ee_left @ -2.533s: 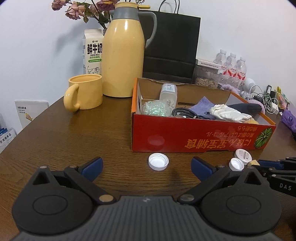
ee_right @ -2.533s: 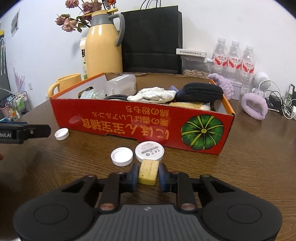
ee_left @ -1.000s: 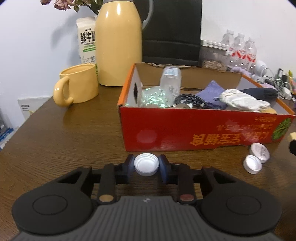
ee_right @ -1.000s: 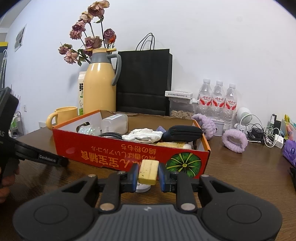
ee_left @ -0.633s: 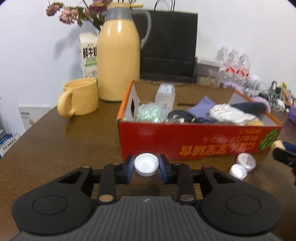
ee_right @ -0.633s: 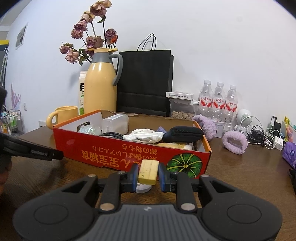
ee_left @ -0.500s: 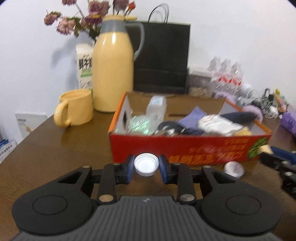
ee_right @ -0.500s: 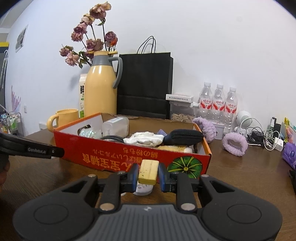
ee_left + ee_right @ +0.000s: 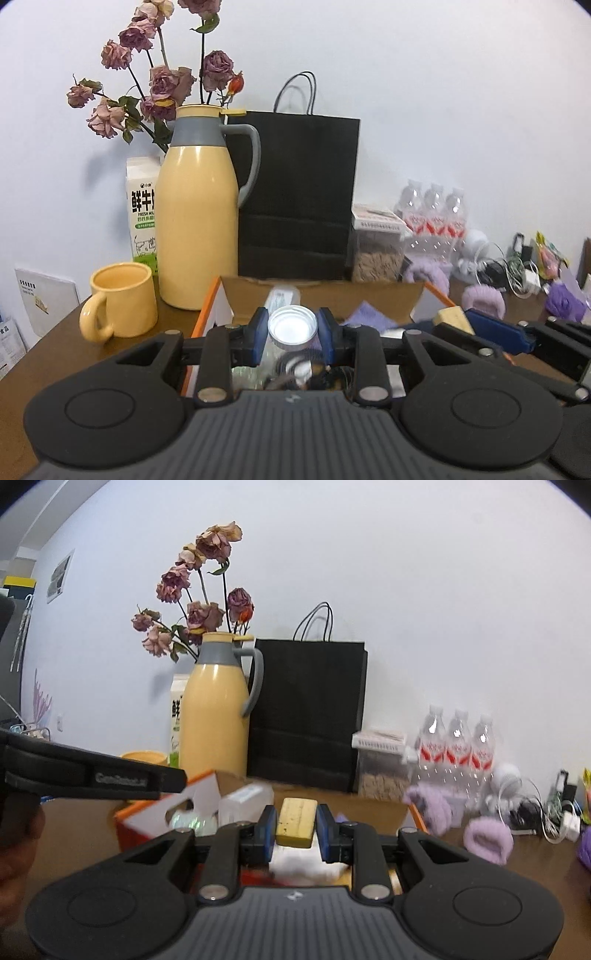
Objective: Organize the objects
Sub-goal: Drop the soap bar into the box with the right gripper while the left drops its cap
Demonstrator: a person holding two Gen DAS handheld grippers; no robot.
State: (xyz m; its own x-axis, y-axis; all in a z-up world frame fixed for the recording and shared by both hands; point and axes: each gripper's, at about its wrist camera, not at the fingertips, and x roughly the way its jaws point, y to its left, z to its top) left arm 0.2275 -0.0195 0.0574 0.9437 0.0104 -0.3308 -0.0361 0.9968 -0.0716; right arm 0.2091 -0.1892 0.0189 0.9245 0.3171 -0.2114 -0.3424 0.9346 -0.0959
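Observation:
My left gripper (image 9: 292,330) is shut on a white bottle cap (image 9: 292,328), held up over the near left part of the red cardboard box (image 9: 212,317). My right gripper (image 9: 295,825) is shut on a small yellow block (image 9: 296,822), raised above the same box (image 9: 162,808). In the left wrist view the right gripper with its yellow block (image 9: 451,320) reaches in from the right over the box. The left gripper's body (image 9: 92,775) crosses the left side of the right wrist view. Inside the box I see a clear container (image 9: 245,800), a white cloth (image 9: 306,862) and a purple cloth (image 9: 365,314).
Behind the box stand a yellow thermos jug (image 9: 199,221), a yellow mug (image 9: 120,304), a milk carton (image 9: 142,214), dried roses and a black paper bag (image 9: 299,195). Water bottles (image 9: 458,746), purple hair bands (image 9: 487,836) and cables lie on the brown table (image 9: 55,354) to the right.
Both grippers have risen from table level with the cap and the block held, and now hang over the box. The loose caps on the table have dropped out of view.

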